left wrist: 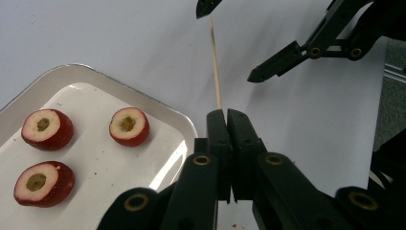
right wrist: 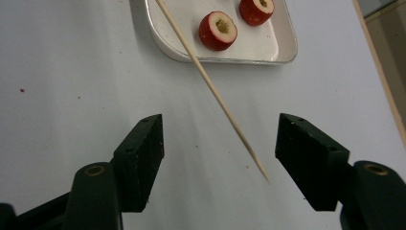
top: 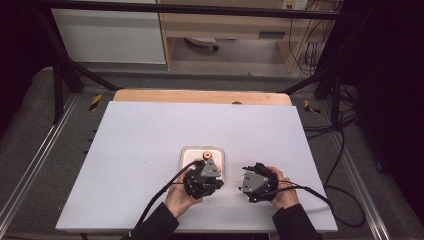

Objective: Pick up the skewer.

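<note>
My left claw (left wrist: 226, 115) is clamped on a wooden skewer (left wrist: 216, 72), near the front edge of the white table (top: 140, 145). The skewer's tip lies between the spread jaws of my right claw (right wrist: 220, 143). Three cored red fruit pieces (left wrist: 129, 126) sit on the white tray (left wrist: 95, 74) beside the left claw

A tray (left wrist: 189, 125) sits on the table (top: 140, 145) with three fruit pieces (left wrist: 129, 126) in it. A stick (right wrist: 210, 91) lies to its right.
</note>
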{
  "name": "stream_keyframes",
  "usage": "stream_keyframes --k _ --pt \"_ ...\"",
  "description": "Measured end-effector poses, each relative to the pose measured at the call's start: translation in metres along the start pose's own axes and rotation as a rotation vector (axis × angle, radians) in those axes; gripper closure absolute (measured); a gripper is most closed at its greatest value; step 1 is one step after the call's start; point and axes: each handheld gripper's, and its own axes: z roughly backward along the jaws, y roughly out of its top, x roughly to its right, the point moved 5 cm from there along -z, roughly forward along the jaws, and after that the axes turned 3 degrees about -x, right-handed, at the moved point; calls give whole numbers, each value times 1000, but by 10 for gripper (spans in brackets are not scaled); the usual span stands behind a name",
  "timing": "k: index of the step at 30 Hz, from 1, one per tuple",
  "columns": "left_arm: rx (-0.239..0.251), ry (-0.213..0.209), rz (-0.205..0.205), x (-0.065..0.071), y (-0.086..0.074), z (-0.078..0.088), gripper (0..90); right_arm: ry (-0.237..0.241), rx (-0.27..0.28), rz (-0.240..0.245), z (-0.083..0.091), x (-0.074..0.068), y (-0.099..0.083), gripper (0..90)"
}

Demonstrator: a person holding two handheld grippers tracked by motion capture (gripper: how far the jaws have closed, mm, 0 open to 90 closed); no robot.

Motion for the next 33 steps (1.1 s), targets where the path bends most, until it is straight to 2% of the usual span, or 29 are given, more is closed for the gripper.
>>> stream_keyframes --k 7,10,15,22,24,29,33 --pt "-28 -6 -31 4 4 -5 888 1 -9 131 -3 -3 2 527" --pt "-35 -9 -42 6 6 -6 888 10 -12 159 -3 -6 3 576" --pt "-38 -16 -54 8 8 -5 888 11 -15 233 -5 -6 4 682" --pt "-40 -22 -62 9 7 -4 888 1 -30 312 -6 -8 2 772" --pt "-42 -24 -62 9 7 -4 888 -1 -41 348 -7 -8 1 796" --pt "-50 -28 -70 9 6 -5 888 -18 -51 388 -6 -9 0 871" --pt "-55 -30 -68 9 6 -5 887 -20 -50 415 -6 -10 0 885"
